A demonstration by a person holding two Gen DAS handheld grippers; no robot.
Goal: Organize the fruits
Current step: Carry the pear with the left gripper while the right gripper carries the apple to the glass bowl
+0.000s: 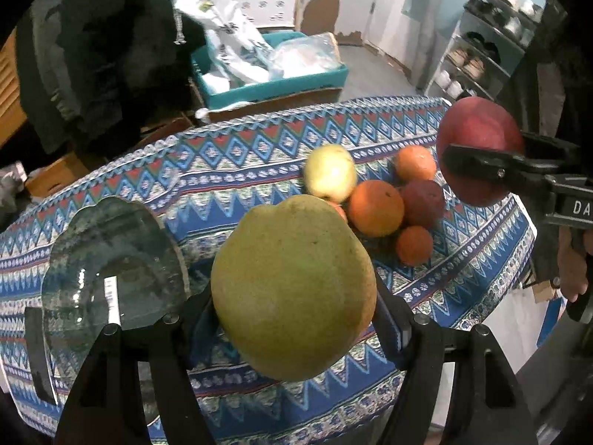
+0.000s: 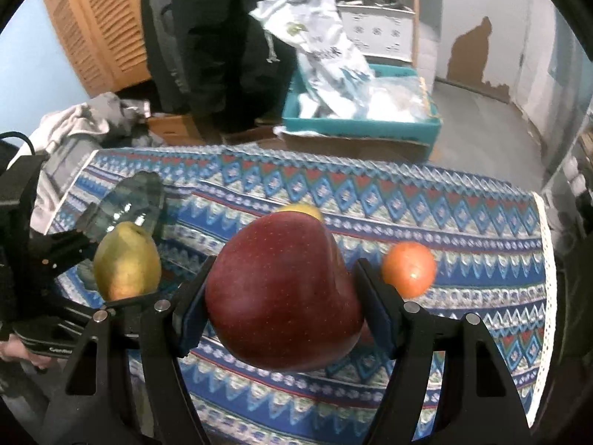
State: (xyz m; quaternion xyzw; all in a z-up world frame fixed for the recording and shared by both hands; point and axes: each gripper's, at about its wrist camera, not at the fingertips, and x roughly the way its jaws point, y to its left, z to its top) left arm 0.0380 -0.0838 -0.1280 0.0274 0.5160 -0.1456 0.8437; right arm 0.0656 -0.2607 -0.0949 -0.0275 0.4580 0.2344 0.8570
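Two fruits held aloft, one in each gripper, over the patterned tablecloth.

Left wrist view: the left gripper (image 1: pixel 294 311) is clamped on a green pear (image 1: pixel 292 285); a glass dish (image 1: pixel 111 259) lies down to its left, the fruit pile (image 1: pixel 385 200) ahead and right. The pear's rounded skin could slide out of the pads if it is swung, and dropped hard it might crack the dish.

Right wrist view: the right gripper (image 2: pixel 281 311) grips a red apple (image 2: pixel 283 293), with an orange (image 2: pixel 408 269) just right of its fingers. The pear hangs close at left; the two tools could collide.
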